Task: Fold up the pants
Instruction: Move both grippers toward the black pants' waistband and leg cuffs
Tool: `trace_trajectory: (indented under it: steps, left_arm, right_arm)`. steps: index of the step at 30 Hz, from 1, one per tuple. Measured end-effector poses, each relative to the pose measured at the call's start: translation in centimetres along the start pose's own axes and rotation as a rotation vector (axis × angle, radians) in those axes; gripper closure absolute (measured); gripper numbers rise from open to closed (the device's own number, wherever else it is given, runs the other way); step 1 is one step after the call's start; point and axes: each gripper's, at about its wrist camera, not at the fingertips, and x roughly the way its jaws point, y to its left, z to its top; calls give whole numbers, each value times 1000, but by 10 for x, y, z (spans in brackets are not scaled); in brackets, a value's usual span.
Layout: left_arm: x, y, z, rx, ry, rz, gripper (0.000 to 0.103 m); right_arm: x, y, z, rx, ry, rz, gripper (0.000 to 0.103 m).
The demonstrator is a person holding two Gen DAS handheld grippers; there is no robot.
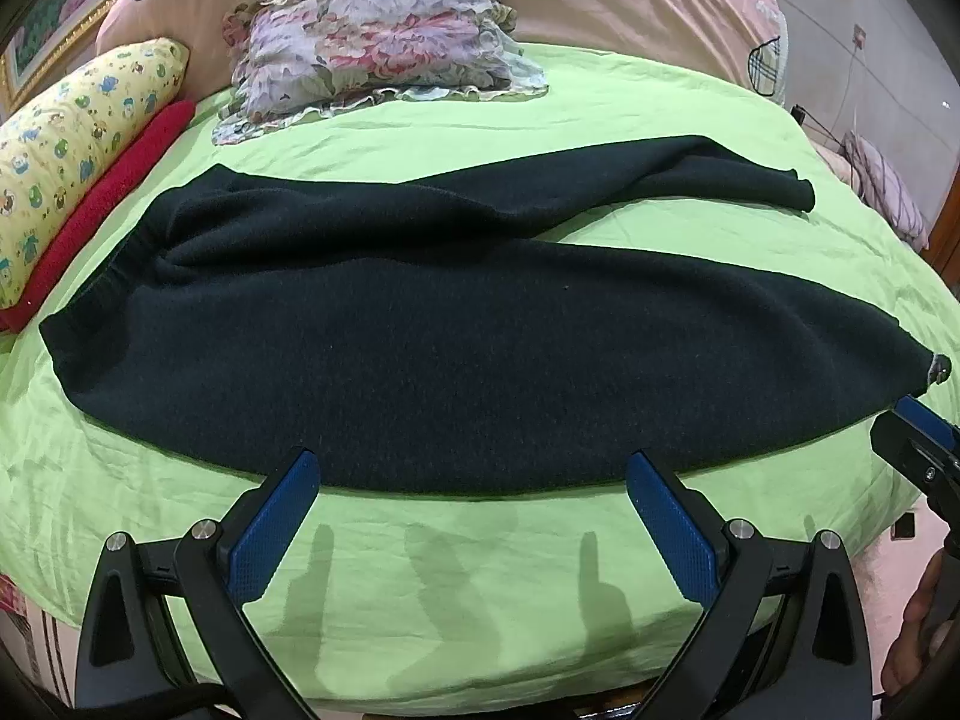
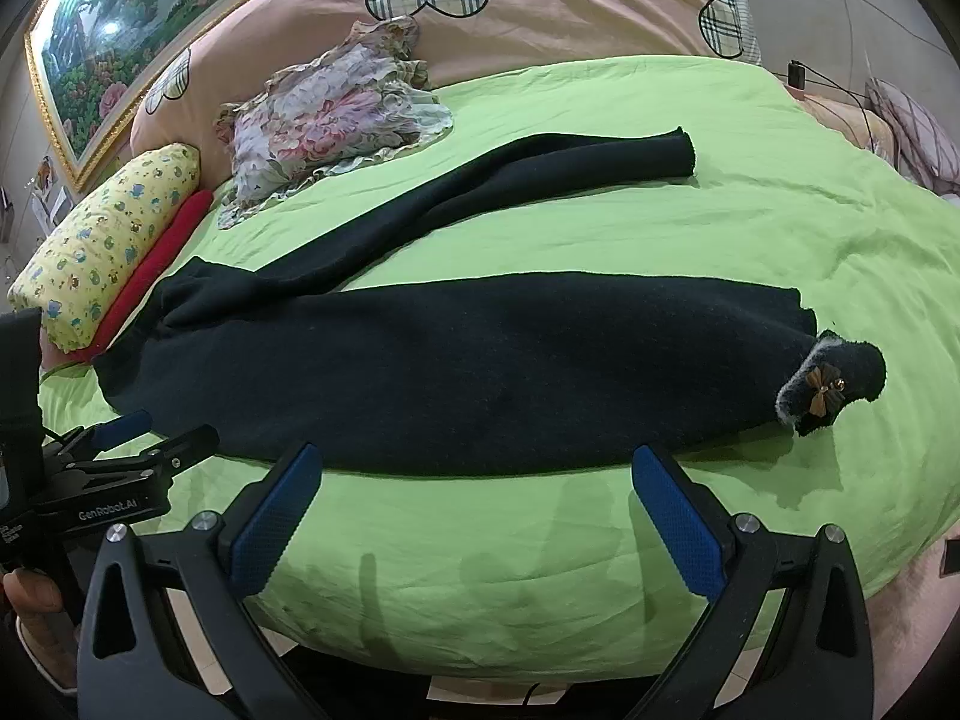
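Dark navy pants [image 1: 456, 348] lie spread flat on the green bed sheet [image 1: 456, 564], waist to the left, two legs splayed apart to the right. In the right wrist view the pants [image 2: 480, 372] have the near leg ending in a turned cuff with a small bow [image 2: 825, 393]. My left gripper [image 1: 474, 516] is open and empty, hovering just in front of the near leg's edge. My right gripper [image 2: 477, 516] is open and empty too, in front of the same edge further right. Each gripper shows at the other view's border [image 1: 918, 450] [image 2: 132, 444].
A floral garment [image 1: 384, 42] lies at the back of the bed. A yellow patterned pillow [image 1: 78, 144] and a red cloth [image 1: 108, 204] are at the left. A pink duvet [image 1: 648, 6] lies behind. The bed's front edge runs just below my fingers.
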Motion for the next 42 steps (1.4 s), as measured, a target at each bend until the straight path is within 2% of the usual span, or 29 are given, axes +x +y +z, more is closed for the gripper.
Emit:
trace_trajectory:
  steps: [18, 23, 30, 33, 35, 38, 42]
  left_arm:
    - [0, -1, 5, 0, 5, -33, 1]
    - [4, 0, 12, 11, 38, -41, 1]
    - [13, -12, 42, 84, 14, -41, 1]
    - [20, -21, 61, 133, 8, -37, 1]
    - [26, -27, 74, 167, 9, -24, 1]
    - [37, -35, 92, 202, 12, -21, 1]
    - [49, -44, 117, 209, -21, -35, 1]
  right_arm:
    - [-7, 0, 5, 11, -40, 12, 0]
    - [-6, -6, 11, 28, -25, 20, 0]
    - [-1, -17, 36, 39, 5, 5, 0]
    - [3, -24, 55, 20, -17, -19, 0]
    - [8, -31, 66, 47, 2, -17, 0]
    - [15, -44, 88, 74, -22, -15, 0]
    - [27, -59, 114, 79, -27, -42, 0]
